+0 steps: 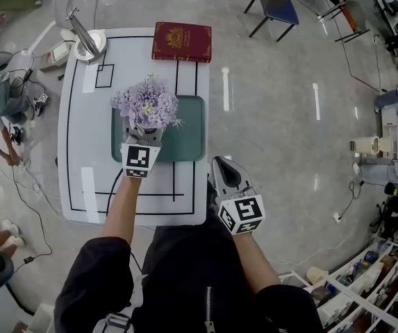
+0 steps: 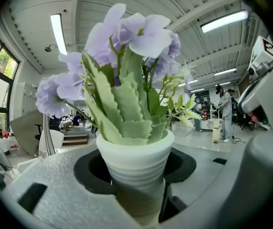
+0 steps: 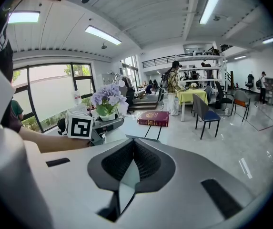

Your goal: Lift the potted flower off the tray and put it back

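Clamping on the white ribbed pot [image 2: 135, 159], your left gripper [image 1: 143, 139] is holding its jaws tight against both sides, and the potted flower [image 1: 147, 105] is standing upright between them, purple blooms on top. You're keeping it over the left edge of the green tray [image 1: 188, 144]; whether the base is touching the tray or hanging clear of it, I can't tell. The tray is lying on the white table [image 1: 80, 137], with a desk lamp [image 1: 87, 44] standing well beyond its far left corner and a red book [image 1: 181, 41] lying beyond its far edge. Right of the tray, past its near right corner, your right gripper [image 3: 133, 144] is hovering off the table, jaws meeting at the tips and gripping nothing.
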`<move>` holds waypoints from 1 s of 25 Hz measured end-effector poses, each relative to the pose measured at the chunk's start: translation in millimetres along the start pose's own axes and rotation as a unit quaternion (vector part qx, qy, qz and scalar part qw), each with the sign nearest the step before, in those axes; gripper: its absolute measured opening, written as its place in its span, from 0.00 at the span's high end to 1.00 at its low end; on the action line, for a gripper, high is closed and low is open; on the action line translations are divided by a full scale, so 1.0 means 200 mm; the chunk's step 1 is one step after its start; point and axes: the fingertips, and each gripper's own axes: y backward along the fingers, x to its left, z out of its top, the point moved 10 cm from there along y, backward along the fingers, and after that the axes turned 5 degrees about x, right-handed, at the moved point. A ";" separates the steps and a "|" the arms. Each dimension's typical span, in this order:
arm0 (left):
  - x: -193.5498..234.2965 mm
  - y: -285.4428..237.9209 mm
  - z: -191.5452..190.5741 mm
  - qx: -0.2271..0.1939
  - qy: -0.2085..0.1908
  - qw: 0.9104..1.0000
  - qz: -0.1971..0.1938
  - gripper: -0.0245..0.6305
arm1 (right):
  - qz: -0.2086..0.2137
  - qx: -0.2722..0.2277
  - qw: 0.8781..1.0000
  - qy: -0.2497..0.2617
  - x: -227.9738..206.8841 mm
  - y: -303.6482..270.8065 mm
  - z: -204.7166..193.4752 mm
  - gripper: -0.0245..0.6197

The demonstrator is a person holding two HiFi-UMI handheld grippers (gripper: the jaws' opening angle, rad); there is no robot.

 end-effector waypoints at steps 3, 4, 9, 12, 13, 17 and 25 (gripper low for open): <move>-0.01 0.01 -0.01 0.001 -0.003 1.000 0.000 0.58 | 0.001 -0.001 1.000 -0.001 0.00 0.01 0.00 0.95; -0.01 0.01 -0.01 0.001 -0.002 1.000 0.001 0.57 | 0.001 -0.001 1.000 -0.001 0.00 0.01 0.00 0.95; -0.01 0.04 -0.01 0.004 0.004 1.000 0.006 0.56 | 0.005 -0.003 1.000 -0.001 0.01 0.02 -0.01 0.95; -0.01 0.08 -0.01 0.005 0.005 1.000 0.014 0.56 | 0.010 -0.004 1.000 0.001 0.02 0.03 -0.01 0.95; -0.01 0.09 -0.01 0.005 0.006 1.000 0.016 0.56 | 0.011 -0.004 1.000 0.002 0.02 0.03 -0.01 0.95; -0.01 0.15 -0.02 0.008 0.010 1.000 0.021 0.55 | 0.021 -0.008 1.000 0.005 0.04 0.03 -0.01 0.95; -0.03 0.32 -0.03 0.010 0.013 1.000 0.022 0.55 | 0.051 -0.018 0.998 0.022 0.14 0.00 0.03 0.95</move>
